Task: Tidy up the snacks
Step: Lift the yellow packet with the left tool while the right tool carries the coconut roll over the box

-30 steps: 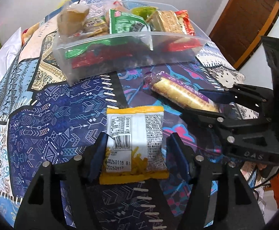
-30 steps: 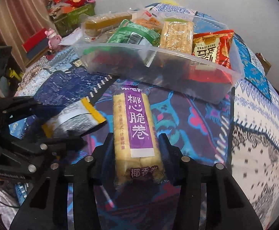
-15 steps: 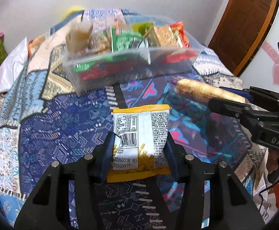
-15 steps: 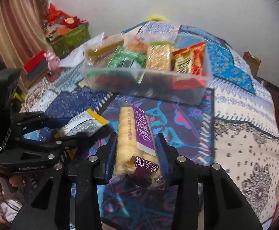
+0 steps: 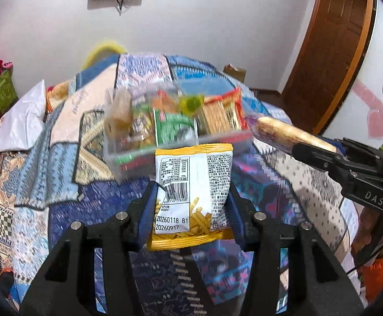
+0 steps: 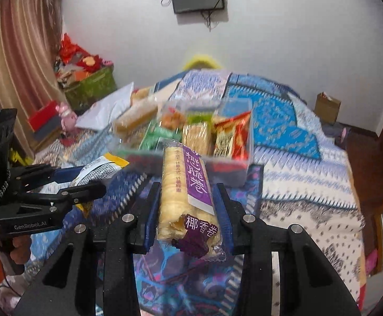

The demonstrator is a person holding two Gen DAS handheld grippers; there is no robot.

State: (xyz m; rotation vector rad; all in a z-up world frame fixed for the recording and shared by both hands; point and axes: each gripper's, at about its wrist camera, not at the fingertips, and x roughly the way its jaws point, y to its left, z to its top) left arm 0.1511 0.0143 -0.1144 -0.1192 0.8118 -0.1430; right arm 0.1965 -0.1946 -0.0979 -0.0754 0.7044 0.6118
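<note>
Clear plastic, the snack bin (image 5: 149,155) sits on the patterned bedspread (image 5: 60,210) ahead of and below both claws, already crowded with packets standing on end: green, orange-red, biscuit-coloured. That much of the sorting looks done. What is left, as far as I can judge, is the two items now in the air.

Between the blue pads of the left gripper (image 5: 191,210) is a yellow-edged chip packet (image 5: 194,184), pinched at its sides with its barcode face toward the camera; the jaws are narrowed onto it and it hangs clear of the bedspread. The right gripper (image 6: 186,210) is likewise clamped on a long roll of wafer biscuits (image 6: 186,184) in a purple-labelled wrapper, gripped near its lower end, the rest jutting forward toward the bin. Both packets are short of the bin and above it; neither is over its rim yet, so each needs carrying forward and letting go into a free slot.

The left wrist view shows a brown door (image 5: 331,52) off to that claw's right and the right gripper from its side, the roll poking out beyond its tip. The right wrist view alone shows a curtain (image 6: 15,65), a green box of red clutter (image 6: 91,84) to the left, and the person's hand (image 6: 20,247) under the left gripper.
</note>
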